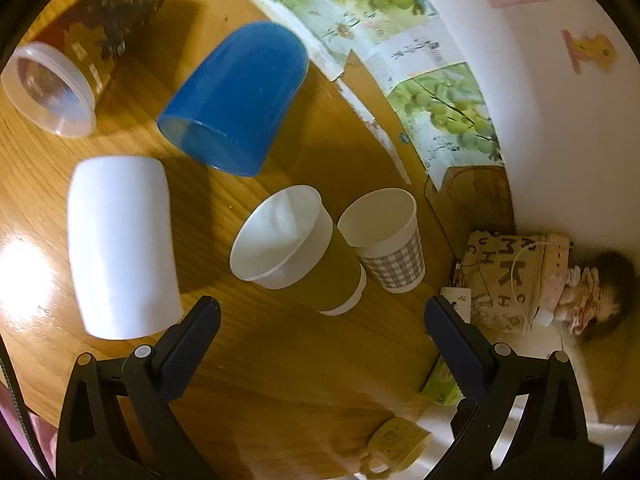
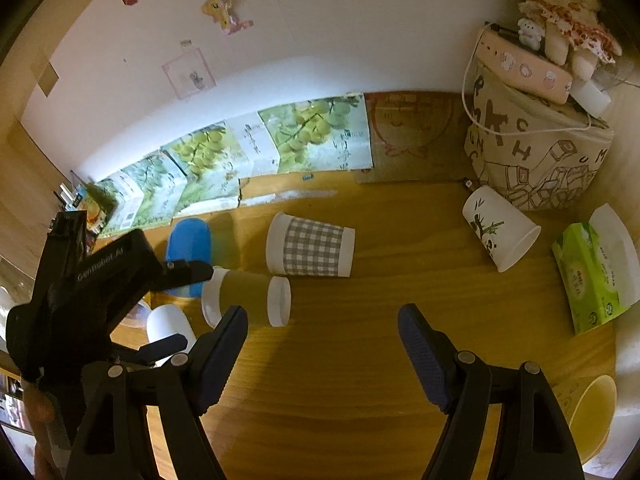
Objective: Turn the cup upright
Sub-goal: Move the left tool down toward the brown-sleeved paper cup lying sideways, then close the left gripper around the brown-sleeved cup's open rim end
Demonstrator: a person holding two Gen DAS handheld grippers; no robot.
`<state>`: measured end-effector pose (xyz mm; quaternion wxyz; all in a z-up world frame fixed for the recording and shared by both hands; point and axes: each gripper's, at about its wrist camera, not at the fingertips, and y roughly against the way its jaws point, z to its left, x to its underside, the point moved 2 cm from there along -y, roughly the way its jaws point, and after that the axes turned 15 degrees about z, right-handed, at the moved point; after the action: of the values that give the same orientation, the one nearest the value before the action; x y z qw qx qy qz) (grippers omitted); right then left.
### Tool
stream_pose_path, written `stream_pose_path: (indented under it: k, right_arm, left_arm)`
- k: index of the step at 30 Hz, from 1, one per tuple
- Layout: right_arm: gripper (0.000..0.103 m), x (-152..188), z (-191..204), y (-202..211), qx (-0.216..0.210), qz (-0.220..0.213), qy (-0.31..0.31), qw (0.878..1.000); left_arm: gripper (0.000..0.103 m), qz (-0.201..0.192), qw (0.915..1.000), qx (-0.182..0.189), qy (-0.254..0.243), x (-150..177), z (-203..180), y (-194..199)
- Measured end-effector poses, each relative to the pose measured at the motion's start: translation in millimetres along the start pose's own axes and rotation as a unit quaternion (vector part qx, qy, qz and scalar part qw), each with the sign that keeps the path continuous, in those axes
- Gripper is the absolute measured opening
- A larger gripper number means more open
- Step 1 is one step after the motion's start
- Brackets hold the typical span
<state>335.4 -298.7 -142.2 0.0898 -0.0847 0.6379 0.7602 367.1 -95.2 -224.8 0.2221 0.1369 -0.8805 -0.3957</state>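
The cup nearest my left gripper is the olive-sleeved paper cup (image 1: 304, 248), lying on its side on the desk (image 1: 280, 380) with its white mouth turned toward the left wrist camera, just ahead of the gripper and between its fingers' lines of reach. Working down in size, I see the wooden desk itself, then a printed fabric bin (image 2: 536, 148) in the far right corner with a pink box and a doll on top, then the grape-printed cartons (image 2: 248, 152) leaning along the wall. A green tissue pack (image 2: 592, 276) sits at the desk's right edge. The blue cup (image 1: 236, 96) lies tipped over beyond the olive one, a white cup (image 1: 120, 244) lies on its side to the left, and a dark printed canister with a clear lid (image 1: 80, 48) lies further back. The checked paper cup (image 1: 388, 236) lies touching the olive cup's right side, and a panda-printed cup (image 2: 500, 228) lies near the fabric bin. My left gripper (image 1: 320, 312) is spread wide with nothing in it, and my right gripper (image 2: 320, 320) is likewise wide apart and empty, above bare desk.
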Motion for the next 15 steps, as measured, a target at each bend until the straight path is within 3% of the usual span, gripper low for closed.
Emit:
stream_pose_path:
  k: [8,15]
  right_arm:
    - [0.078,-0.4,-8.8,-7.8,0.008,0.014,-0.015,1.000]
    - [0.078,4.8,-14.2,-10.8,0.014,0.020,-0.026,0.999]
  left_arm:
    - [0.101,0.020,0.9991,0.019,0.032,-2.6,3.2,-24.7]
    - [0.101,0.000,0.9984,0.012,0.055,-9.0,6.0,-33.2]
